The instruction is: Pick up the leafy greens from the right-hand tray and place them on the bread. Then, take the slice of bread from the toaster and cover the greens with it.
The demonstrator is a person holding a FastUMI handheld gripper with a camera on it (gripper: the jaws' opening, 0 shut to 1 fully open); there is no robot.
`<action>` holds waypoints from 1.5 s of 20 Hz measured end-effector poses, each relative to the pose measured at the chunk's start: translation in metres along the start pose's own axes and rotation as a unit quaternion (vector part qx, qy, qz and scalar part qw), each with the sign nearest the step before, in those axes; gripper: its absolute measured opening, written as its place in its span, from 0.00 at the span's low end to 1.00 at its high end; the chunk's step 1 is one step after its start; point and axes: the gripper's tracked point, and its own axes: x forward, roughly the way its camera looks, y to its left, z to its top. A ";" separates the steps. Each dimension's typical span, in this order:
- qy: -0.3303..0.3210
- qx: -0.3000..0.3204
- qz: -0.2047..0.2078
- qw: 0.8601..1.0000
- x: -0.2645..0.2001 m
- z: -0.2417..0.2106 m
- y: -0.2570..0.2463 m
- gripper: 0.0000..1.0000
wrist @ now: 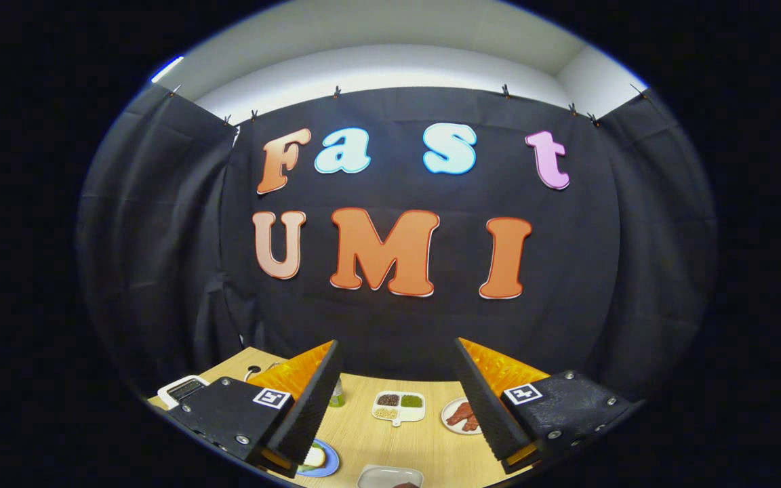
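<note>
So the gripper (397, 400) hangs above a wooden table (431, 451) with its fingers spread wide apart and nothing between them. It points mostly at the booth's black cloth wall, so the table sits low, under and between the fingers.

Closest in, just below the gap between the fingers, there's a pale tray (389, 476). Something dark sits at its near rim, too cut off to tell what it is, and whether the greens are in there can't be made out. Right beside the left finger, partly tucked under it, is a blue plate (326, 461) with a slice of bread (314, 456) on it, white in the middle with a darker crust. Nothing lies on the bread that can be seen.

A bit further out, between the fingers, sits a small white dish (398, 407) split into compartments: dark bits, green bits and pale grains. To its right, touching the edge of the right finger in the view, is a white plate (450, 415) with reddish strips (464, 415) on it. Next to the left finger's pad a small greenish jar (337, 396) pokes out.

Off to the far left, behind the left finger's body, is the white toaster (184, 390), slot on top. Can't tell if bread is in it. A cable loop (253, 371) lies on the table just past it, near the cloth.
</note>
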 end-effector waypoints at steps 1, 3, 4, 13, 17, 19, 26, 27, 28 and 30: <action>-0.009 0.002 0.004 1.000 -0.003 0.008 0.003 0.98; -0.022 0.002 0.003 1.000 -0.007 0.020 0.003 0.98; -0.031 0.004 0.002 1.000 -0.008 0.027 0.002 0.98; -0.065 0.000 -0.002 0.998 -0.011 0.061 0.011 0.98; -0.082 -0.001 -0.008 0.997 -0.012 0.072 0.011 0.98; -0.082 0.000 -0.010 0.997 -0.011 0.073 0.011 0.98; -0.094 -0.004 -0.022 0.995 -0.011 0.070 0.002 0.99; -0.096 -0.006 -0.023 0.995 -0.010 0.071 0.002 0.99; -0.097 -0.010 -0.024 0.995 -0.010 0.070 0.001 0.99; -0.099 -0.021 -0.027 0.994 -0.010 0.070 0.000 0.99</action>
